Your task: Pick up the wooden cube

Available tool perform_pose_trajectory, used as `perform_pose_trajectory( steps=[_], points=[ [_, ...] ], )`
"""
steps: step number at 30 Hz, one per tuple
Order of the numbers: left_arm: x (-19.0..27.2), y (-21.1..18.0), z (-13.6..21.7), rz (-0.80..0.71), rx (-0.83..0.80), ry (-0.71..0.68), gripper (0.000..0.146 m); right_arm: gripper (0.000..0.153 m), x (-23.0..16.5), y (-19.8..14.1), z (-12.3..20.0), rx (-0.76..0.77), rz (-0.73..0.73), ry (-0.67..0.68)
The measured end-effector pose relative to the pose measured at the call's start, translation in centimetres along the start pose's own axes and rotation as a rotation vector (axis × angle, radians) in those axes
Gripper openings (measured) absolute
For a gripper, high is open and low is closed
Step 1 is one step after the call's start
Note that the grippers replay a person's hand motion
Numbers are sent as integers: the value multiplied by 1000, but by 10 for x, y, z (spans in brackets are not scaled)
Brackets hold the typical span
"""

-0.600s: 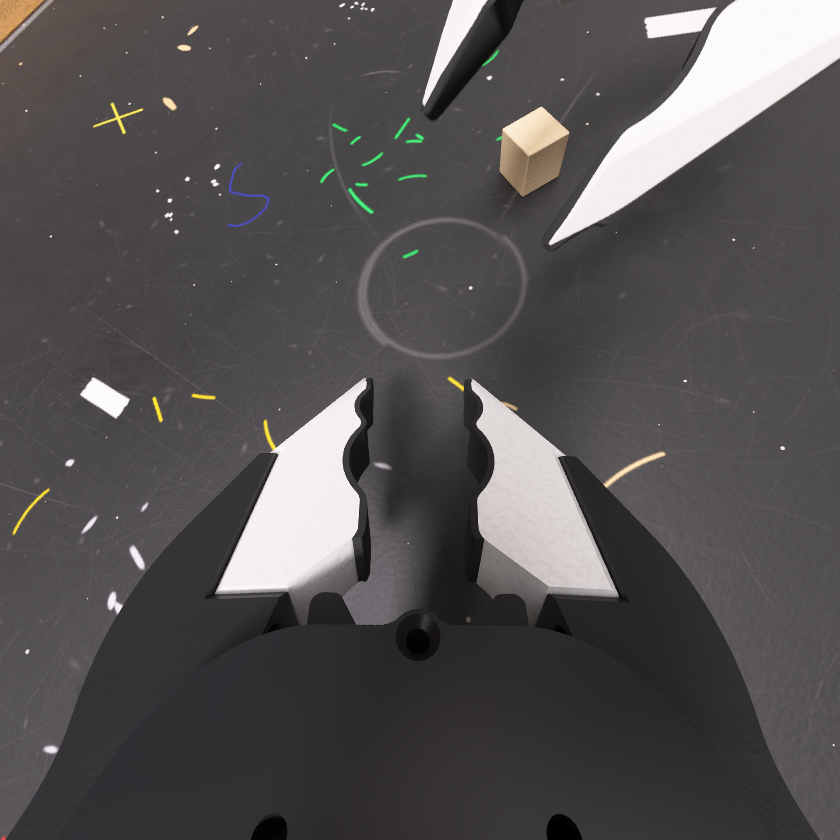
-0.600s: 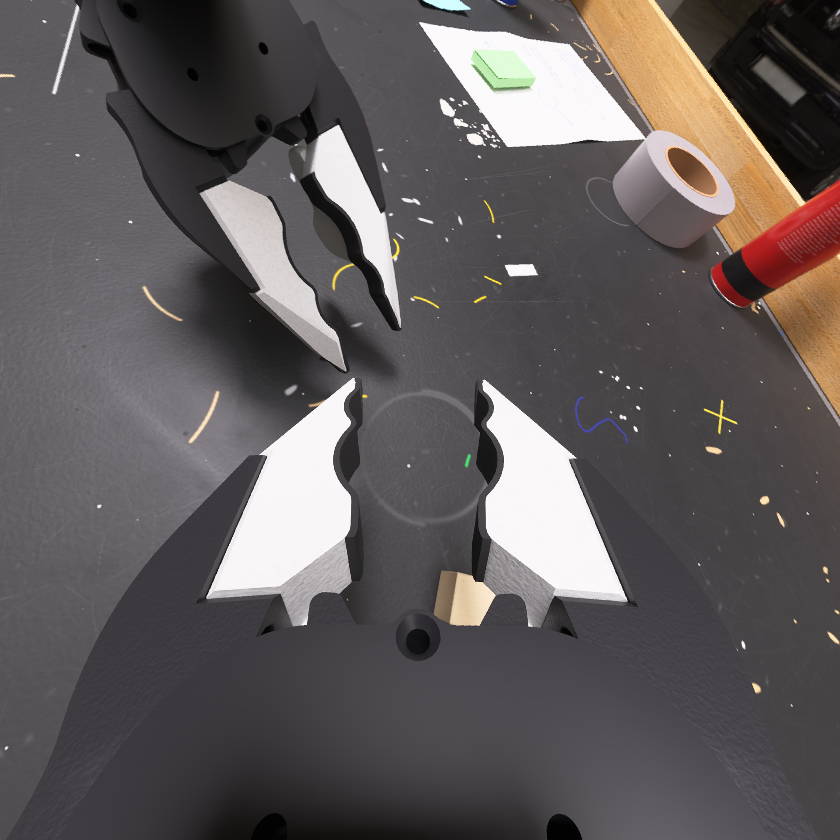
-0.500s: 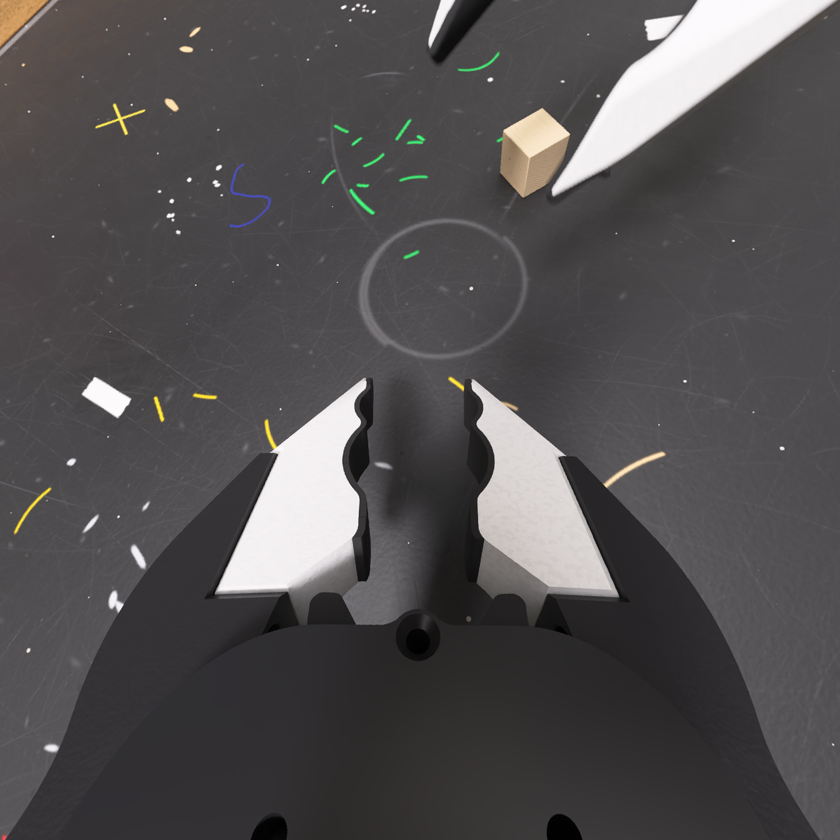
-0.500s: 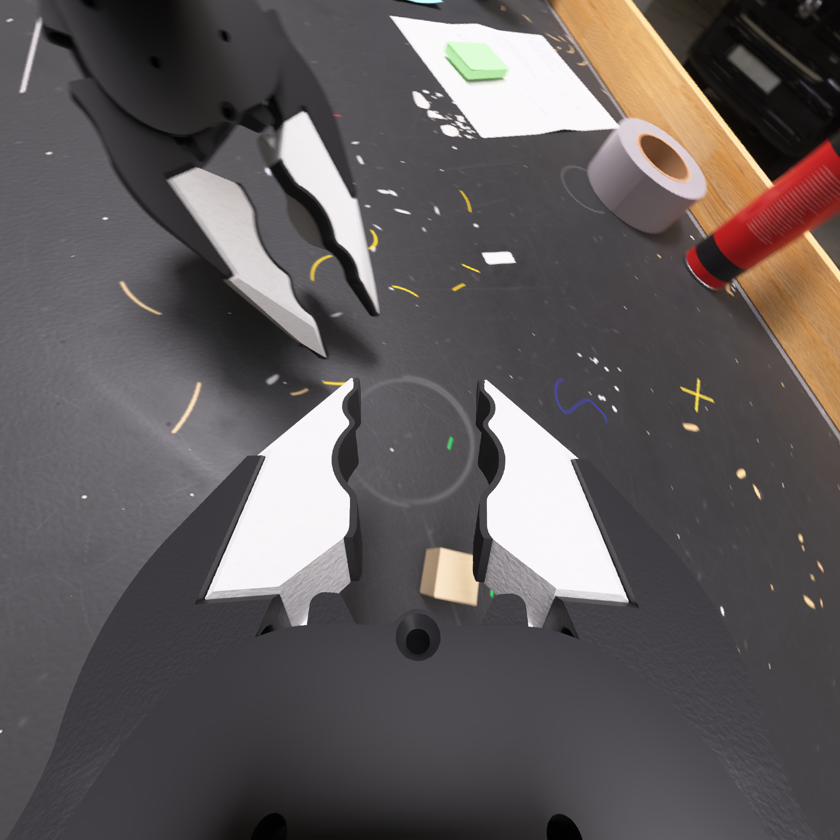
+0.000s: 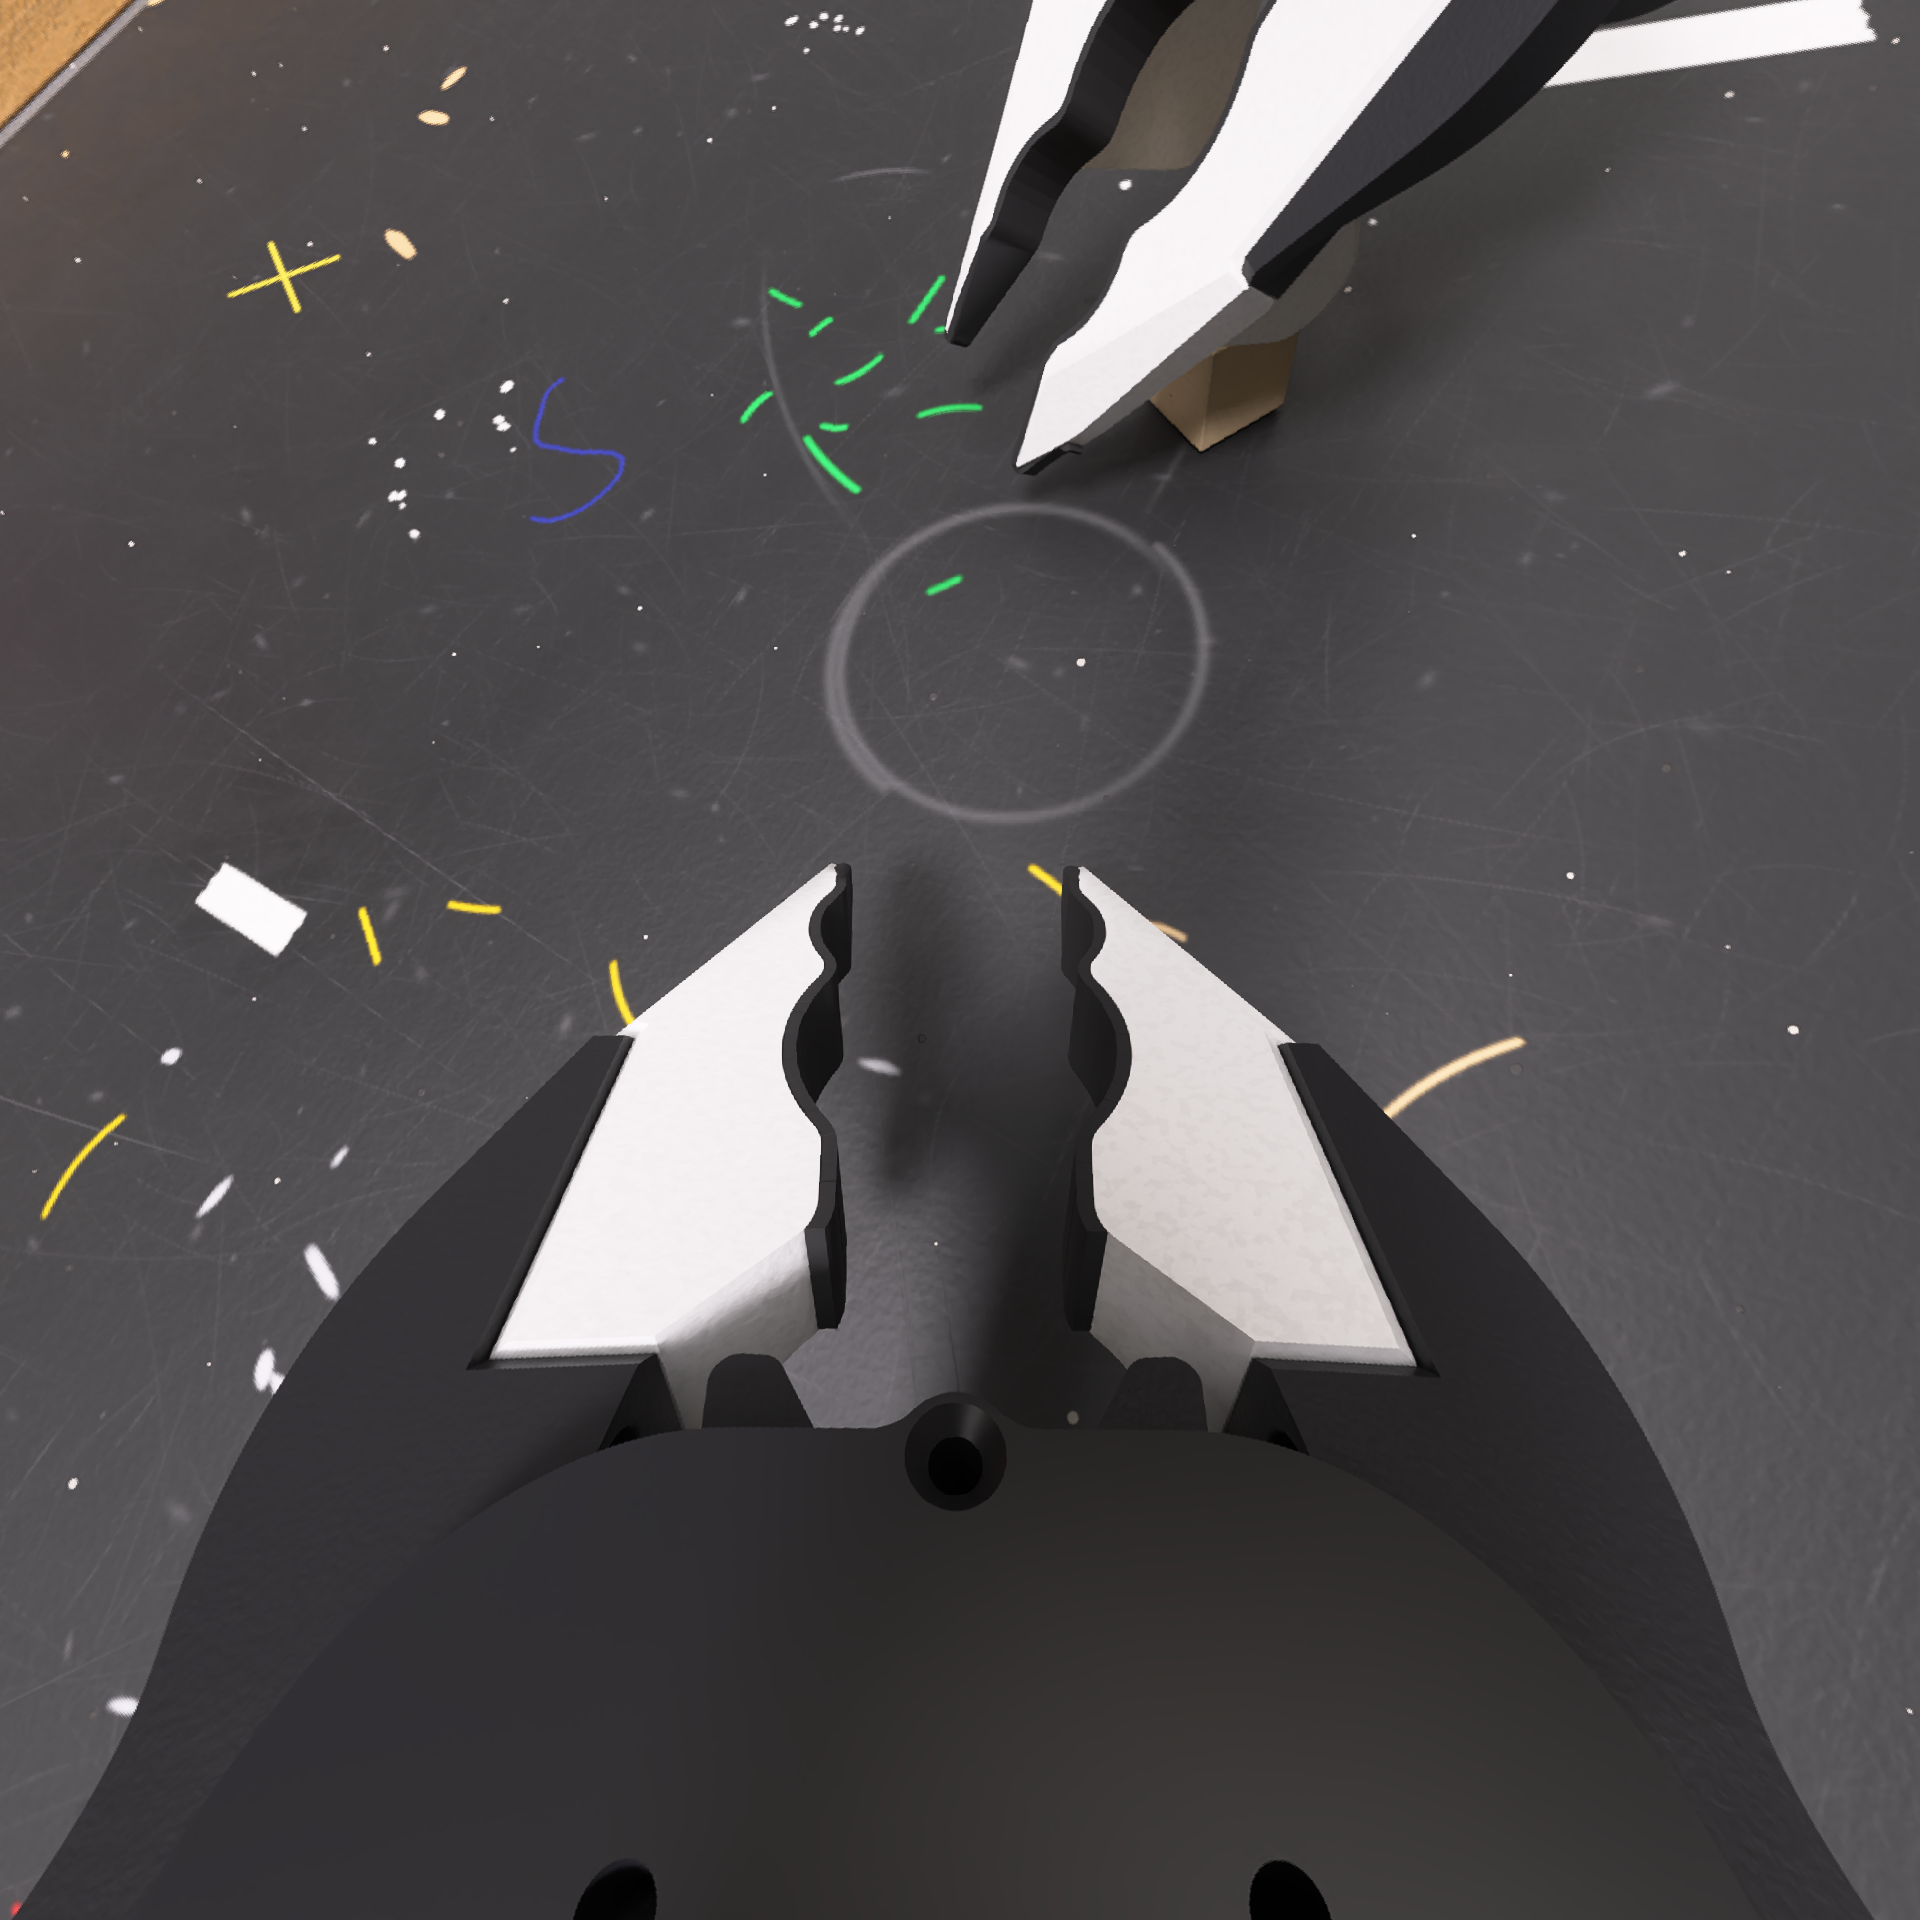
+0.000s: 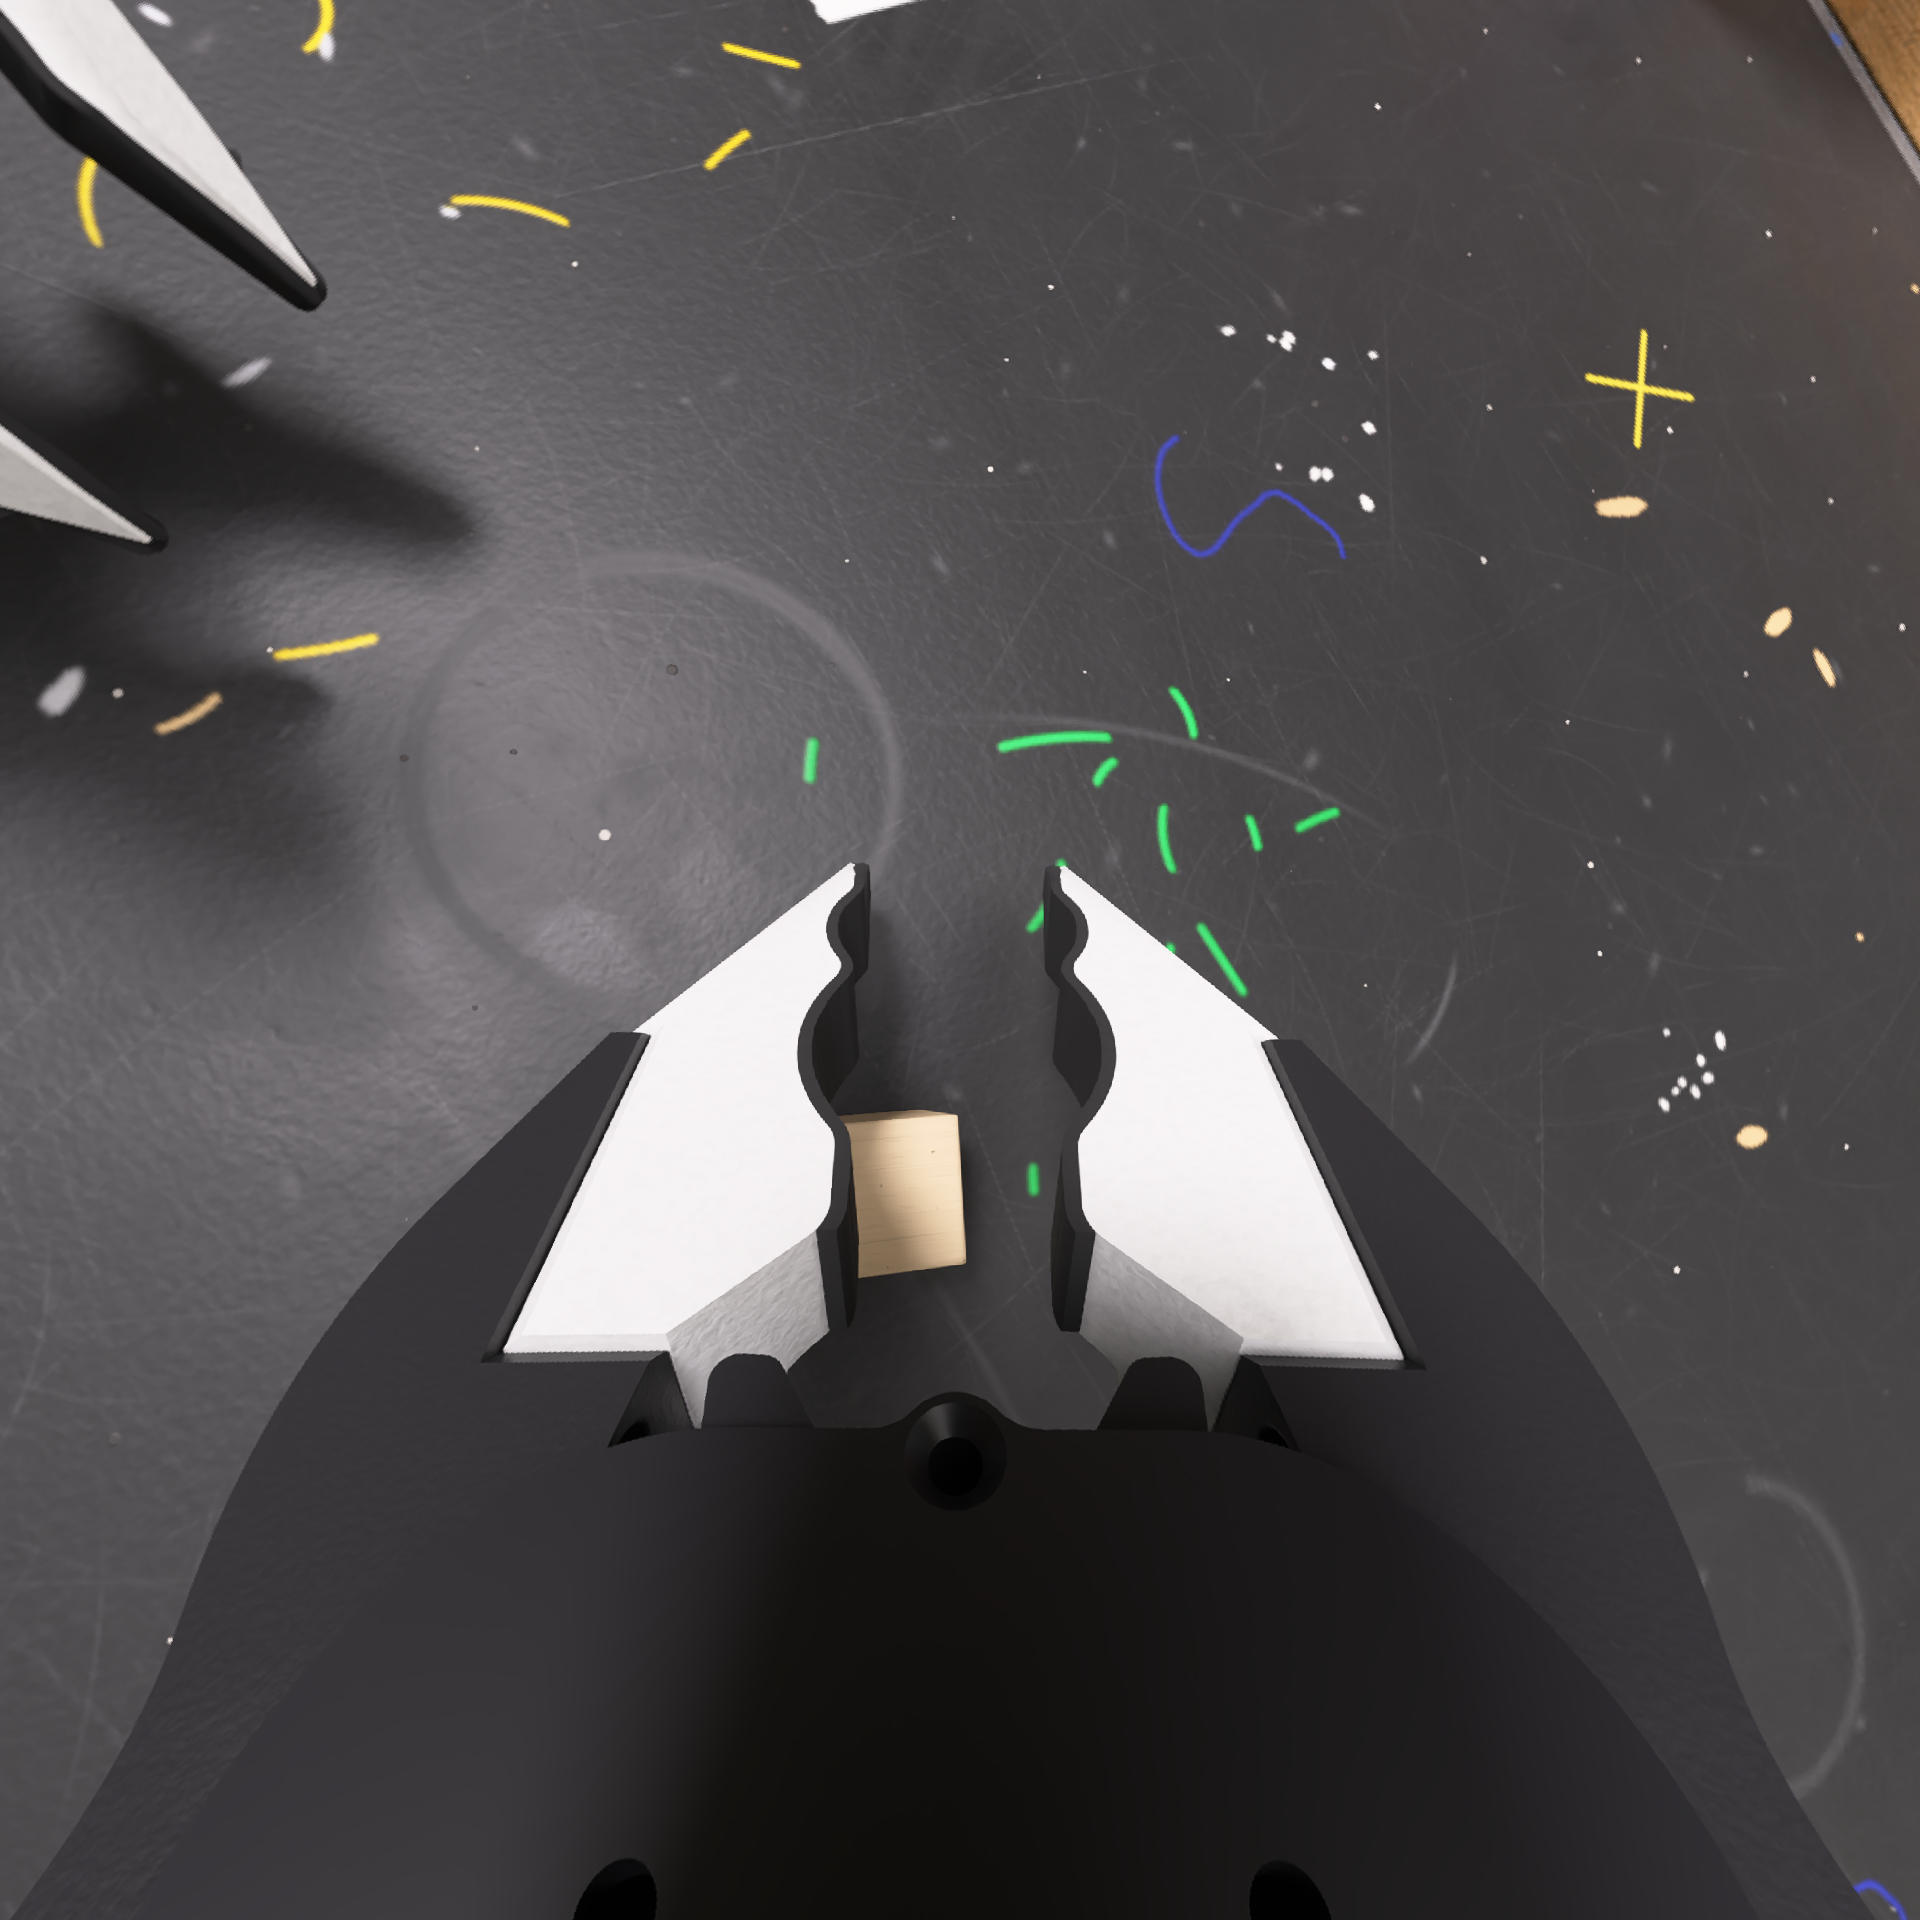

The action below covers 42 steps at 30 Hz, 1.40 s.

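Now, view by view:

Left wrist view, own gripper: the black-bodied left gripper with white fingers (image 5: pixel 956 873) hovers over the dark, scratched tabletop (image 5: pixel 1558 779), jaws apart with nothing between them; it sits back from the work, probably to keep out of the way.

Left wrist view, far side: the right gripper (image 5: pixel 997 400) angles down to the tabletop near the green dashes (image 5: pixel 831 462), its near white finger partly hiding the small pale wooden cube (image 5: pixel 1231 390), which rests on the tabletop.

Left wrist view, markings: a faint grey ring (image 5: pixel 1018 665) lies between the two grippers.

Right wrist view, own gripper: the right gripper (image 6: pixel 954 883) has its jaws apart and straddling the wooden cube (image 6: pixel 909 1195).

Right wrist view, cube: it sits deep in the gap, against the left finger, with clear space to the right finger; not clamped yet.

Right wrist view, reasoning: the straddling pose looks like preparation to close, and the off-centre cube may slide sideways as the jaws meet it.

Right wrist view, edge: fingers (image 6: pixel 187 177) of the left gripper show at upper left.
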<state>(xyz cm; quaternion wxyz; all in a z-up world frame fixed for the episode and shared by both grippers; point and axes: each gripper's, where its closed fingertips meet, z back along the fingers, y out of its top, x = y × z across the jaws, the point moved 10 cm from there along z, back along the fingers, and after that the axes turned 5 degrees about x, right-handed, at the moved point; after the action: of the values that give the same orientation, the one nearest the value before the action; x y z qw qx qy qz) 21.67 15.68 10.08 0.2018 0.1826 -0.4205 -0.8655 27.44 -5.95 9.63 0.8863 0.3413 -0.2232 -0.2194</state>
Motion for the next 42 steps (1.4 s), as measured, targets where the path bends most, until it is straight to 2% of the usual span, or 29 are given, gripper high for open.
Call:
perform_pose_trajectory(
  steps=[2,4,6,8,10,12,18,21,24,27,29,30,33,38,42],
  points=[
    [0,0,0,-1,0,0,40,31,2,0,1,4,-15,-4],
    [0,0,0,3,3,1,40,16,4,2,8,40,-22,-11],
    [-1,0,1,6,5,4,40,11,5,7,20,102,-38,-2],
    [-1,0,0,8,6,2,40,11,5,14,33,145,-29,-2],
    [-1,0,0,6,2,1,40,20,5,17,37,124,-10,0],
    [-1,0,-1,5,1,0,40,33,6,15,32,79,9,9],
    [-3,-1,0,15,4,4,40,40,7,3,20,-7,-17,21],
    [-2,-1,0,9,2,1,40,48,4,-11,26,-41,-22,73],
    [0,0,0,4,5,-4,40,48,-2,-22,42,-13,-9,141],
    [1,2,-1,1,7,-7,40,46,-2,-31,41,-57,-7,129],
    [0,1,-1,4,3,-6,40,30,-2,-33,36,-80,-20,126],
    [0,0,-1,7,0,-4,40,28,-1,-32,35,-73,-28,122],
    [-2,-1,0,20,5,0,40,28,-4,-13,46,21,-19,116],
    [-1,-1,-1,13,0,-7,40,28,-28,45,78,262,82,209],
    [-2,-1,0,16,5,-4,40,28,-44,74,76,238,176,242]
  ],
)
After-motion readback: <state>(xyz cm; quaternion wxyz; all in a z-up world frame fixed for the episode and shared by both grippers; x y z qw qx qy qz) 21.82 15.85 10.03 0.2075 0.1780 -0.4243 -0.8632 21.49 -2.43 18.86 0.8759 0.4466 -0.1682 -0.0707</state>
